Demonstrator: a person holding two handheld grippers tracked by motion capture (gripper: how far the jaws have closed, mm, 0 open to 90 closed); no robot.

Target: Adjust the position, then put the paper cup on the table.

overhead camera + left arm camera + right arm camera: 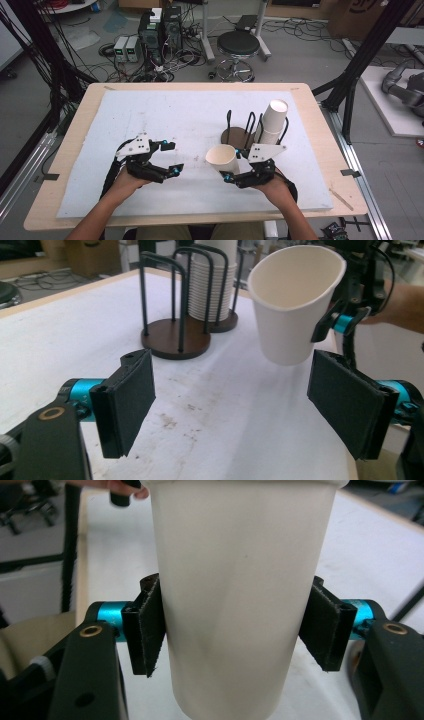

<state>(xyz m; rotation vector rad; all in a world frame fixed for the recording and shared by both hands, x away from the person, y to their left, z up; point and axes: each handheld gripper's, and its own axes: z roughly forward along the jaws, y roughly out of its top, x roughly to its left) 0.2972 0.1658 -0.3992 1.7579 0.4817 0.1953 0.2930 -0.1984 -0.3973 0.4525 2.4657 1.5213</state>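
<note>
On white-topped table [165, 120], cluttered floor [125, 30] beyond

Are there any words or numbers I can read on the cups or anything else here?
White paper cup held in the right tongs: plain, no writing.
Stack of white paper cups in the black wire holder: no writing to be seen.
Brown cardboard box behind the table: a dark mark, too blurred to read.
Grey boxes on the floor: any labels are too small to read.
</note>
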